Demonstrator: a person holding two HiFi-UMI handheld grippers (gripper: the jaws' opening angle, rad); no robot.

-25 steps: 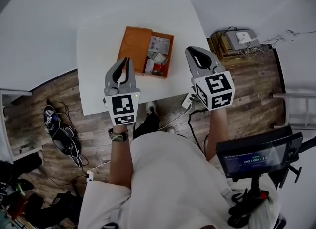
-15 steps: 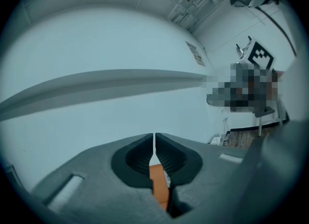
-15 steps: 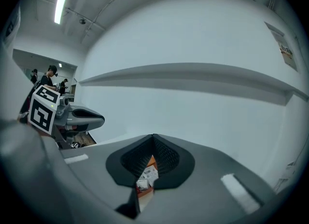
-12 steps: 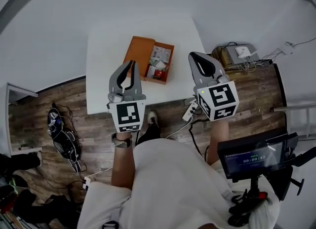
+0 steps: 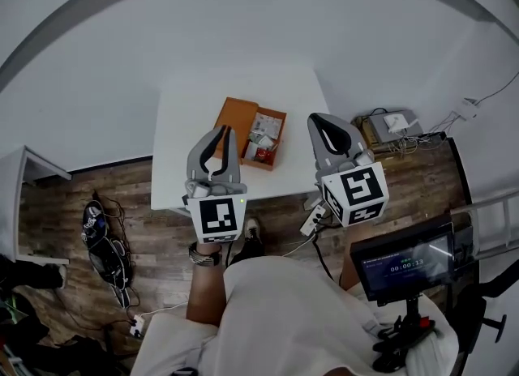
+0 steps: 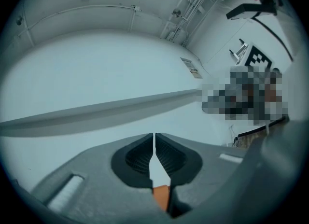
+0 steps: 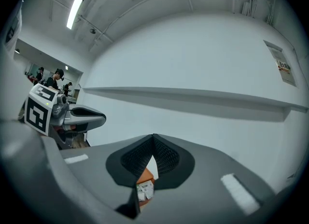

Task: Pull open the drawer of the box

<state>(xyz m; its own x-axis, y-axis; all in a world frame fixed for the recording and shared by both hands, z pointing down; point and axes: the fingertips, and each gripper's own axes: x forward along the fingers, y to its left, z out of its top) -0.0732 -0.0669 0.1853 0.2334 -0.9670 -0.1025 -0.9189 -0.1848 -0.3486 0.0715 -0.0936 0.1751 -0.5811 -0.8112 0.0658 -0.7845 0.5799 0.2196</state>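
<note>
One white table (image 5: 182, 115) is carrying one orange box (image 5: 233, 117) near its middle, with its single drawer (image 5: 268, 135) standing out to the right and showing small packets. Two grippers are hovering well apart from it. The left gripper (image 5: 225, 133) and right gripper (image 5: 316, 121) are both pinched tip to tip, gripping nothing. Risk: approaching with the jaws this tight is likely to shove the box instead of catching the drawer.

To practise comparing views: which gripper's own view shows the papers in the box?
The right gripper: papers show below its shut jaws; the left gripper sees only plain orange.
</note>
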